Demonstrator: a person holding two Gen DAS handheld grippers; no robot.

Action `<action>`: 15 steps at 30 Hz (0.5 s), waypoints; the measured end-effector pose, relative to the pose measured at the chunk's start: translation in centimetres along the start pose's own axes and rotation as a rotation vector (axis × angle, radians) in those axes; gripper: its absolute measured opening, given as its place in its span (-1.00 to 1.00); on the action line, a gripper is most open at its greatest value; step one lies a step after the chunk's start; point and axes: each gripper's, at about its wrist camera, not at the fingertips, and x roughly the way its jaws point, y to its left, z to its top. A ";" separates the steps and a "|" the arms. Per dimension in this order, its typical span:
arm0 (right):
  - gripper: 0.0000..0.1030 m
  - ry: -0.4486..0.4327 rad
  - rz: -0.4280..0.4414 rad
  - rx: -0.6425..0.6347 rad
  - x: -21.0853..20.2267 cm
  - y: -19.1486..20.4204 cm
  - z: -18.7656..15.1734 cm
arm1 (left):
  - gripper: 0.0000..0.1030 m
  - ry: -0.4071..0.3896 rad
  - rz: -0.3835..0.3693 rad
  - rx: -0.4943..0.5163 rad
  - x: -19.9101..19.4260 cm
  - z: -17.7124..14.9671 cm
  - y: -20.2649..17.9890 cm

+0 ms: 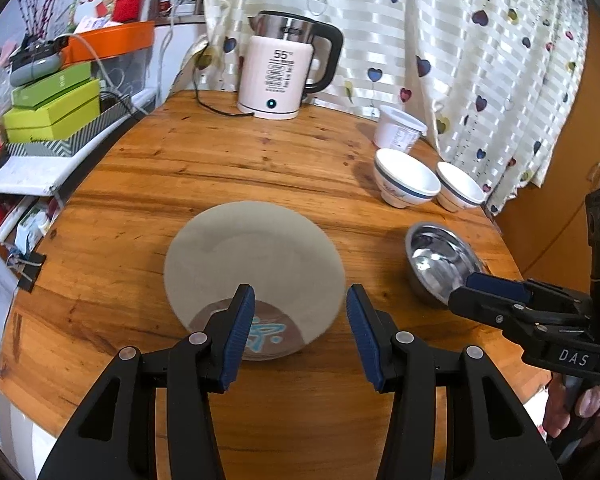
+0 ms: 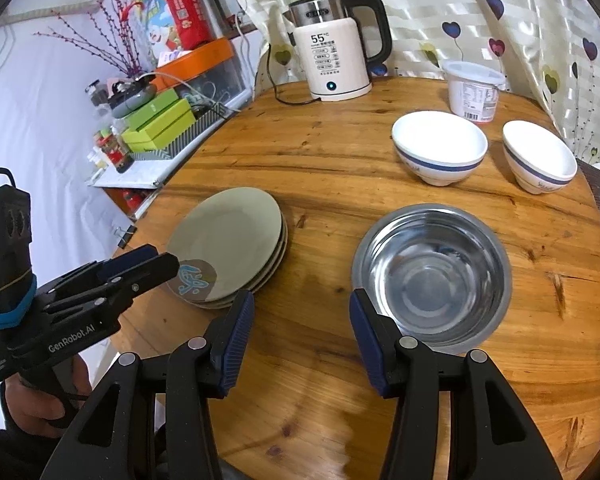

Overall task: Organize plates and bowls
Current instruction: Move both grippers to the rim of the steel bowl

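Left wrist view: the left tool [image 1: 300,334] hangs open and empty over smooth, round grey-green plates [image 1: 254,268] on the knotty wooden surface [image 1: 180,168].

Right wrist view: the right tool [image 2: 302,342], also parted and empty, hangs beside a shiny steel bowl [image 2: 432,276]; two white, blue-banded ceramic bowls [image 2: 440,148] sit behind it.

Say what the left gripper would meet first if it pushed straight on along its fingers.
Most likely the stack of plates: the left gripper, empty, points down at its near edge. Depth is hard to judge; it could meet the table just short of it.
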 end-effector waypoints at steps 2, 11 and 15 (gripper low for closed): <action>-0.04 -0.004 0.000 0.002 -0.2 -0.1 0.0 | -0.05 0.001 -0.002 0.011 0.1 0.0 -0.5; -0.04 -0.008 -0.003 0.015 -0.7 -1.0 -0.2 | -0.05 0.016 -0.013 0.045 0.8 0.1 -2.0; -0.04 -0.014 -0.012 0.031 -0.9 -1.7 -0.2 | -0.05 0.027 -0.021 0.060 1.4 0.3 -2.6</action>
